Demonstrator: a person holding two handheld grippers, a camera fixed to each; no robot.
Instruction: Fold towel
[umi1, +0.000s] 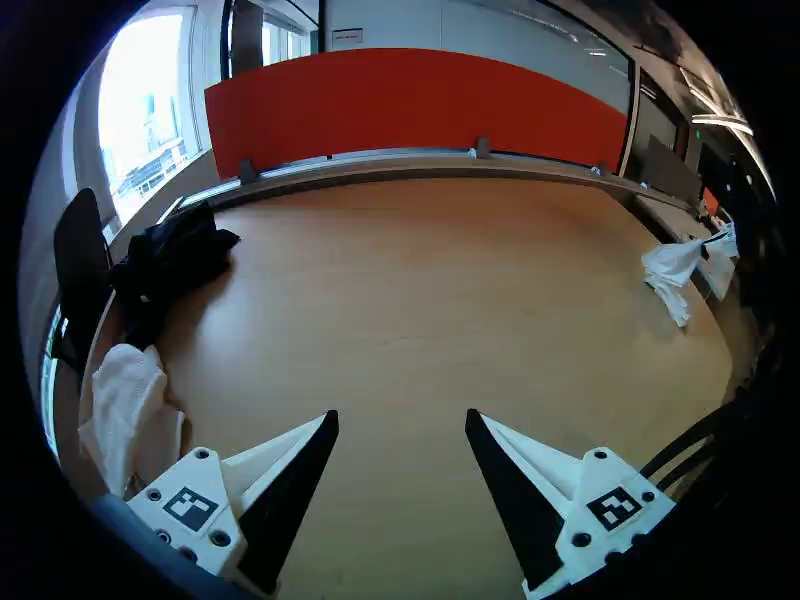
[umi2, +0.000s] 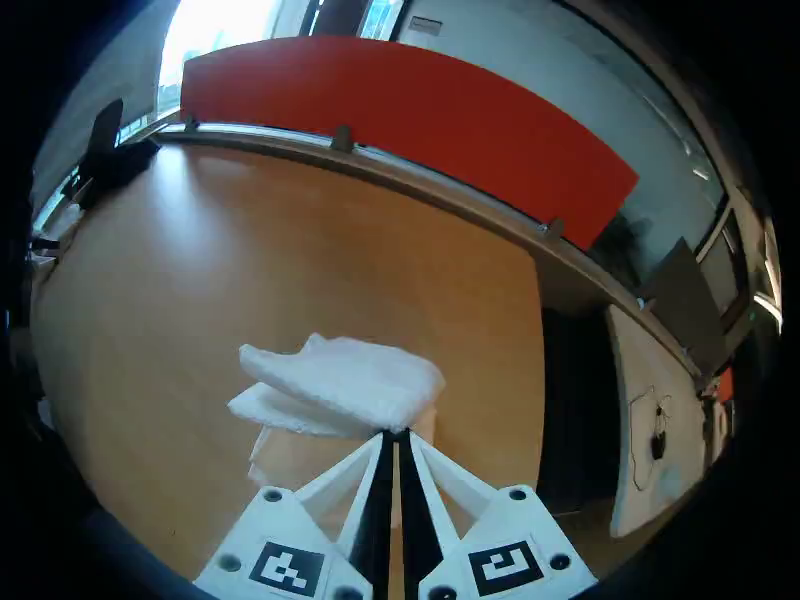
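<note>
In the right gripper view a folded white towel (umi2: 345, 390) hangs just above the wooden table (umi2: 200, 260), casting a shadow below it. My right gripper (umi2: 393, 437) is shut on its near edge. In the left gripper view my left gripper (umi1: 401, 425) stands open over the bare wooden table (umi1: 420, 290), with nothing between its fingers. At the far right of that table a white towel (umi1: 680, 272) hangs bunched. Another white towel (umi1: 122, 405) lies crumpled at the table's left edge, to the left of my left gripper.
A black garment (umi1: 172, 258) lies at the table's far left, beside a dark chair (umi1: 78, 250). A red divider panel (umi1: 420, 100) runs along the back edge, and shows again in the right gripper view (umi2: 420, 110). Right of the table is a gap and a second desk (umi2: 650, 430).
</note>
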